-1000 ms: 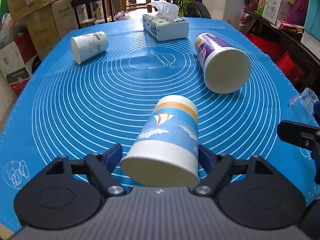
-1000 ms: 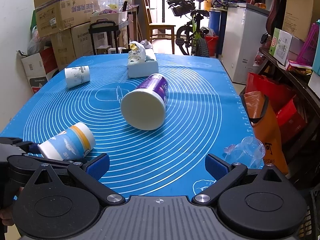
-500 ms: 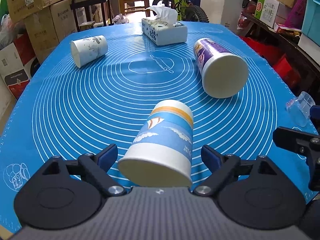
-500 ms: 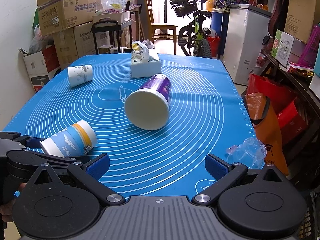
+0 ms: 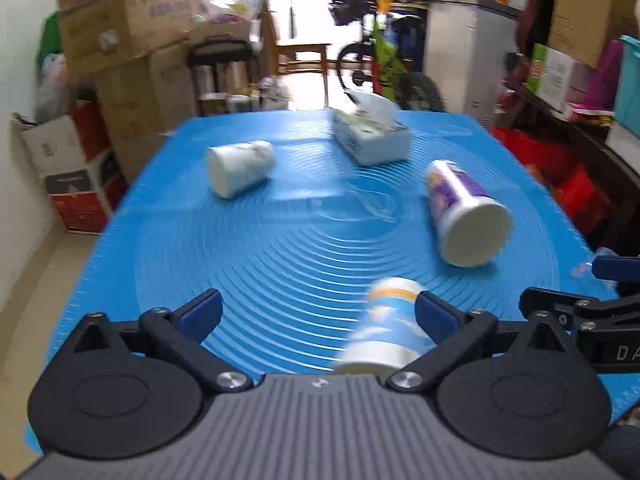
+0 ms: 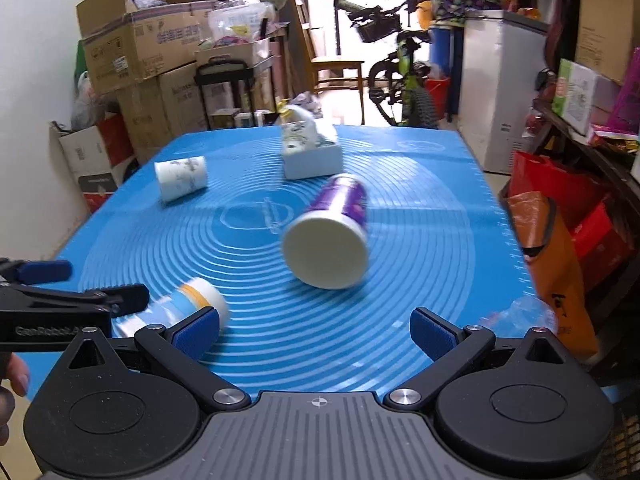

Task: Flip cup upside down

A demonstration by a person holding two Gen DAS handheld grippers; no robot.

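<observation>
Three paper cups lie on their sides on the blue mat (image 5: pixel 280 248). The blue-and-orange sailboat cup (image 5: pixel 388 332) lies blurred by my left gripper's right finger, near the front edge; it also shows in the right wrist view (image 6: pixel 180 304). The purple cup (image 5: pixel 464 216) lies at the right, also in the right wrist view (image 6: pixel 332 240). The white patterned cup (image 5: pixel 240 172) lies at the back left. My left gripper (image 5: pixel 316 312) is open and holds nothing. My right gripper (image 6: pixel 316 328) is open and empty above the front edge.
A tissue box (image 5: pixel 372 140) stands at the back of the mat. A crumpled clear plastic cup (image 6: pixel 528 312) lies at the mat's right edge. Cardboard boxes (image 6: pixel 140 52) stack at the left, a bicycle (image 6: pixel 404 80) behind, red and orange bags (image 6: pixel 560 240) at the right.
My left gripper has let go of the sailboat cup, pulled back and lifted, swinging left; the cup now lies beside its right finger. The right gripper also rose a little.
</observation>
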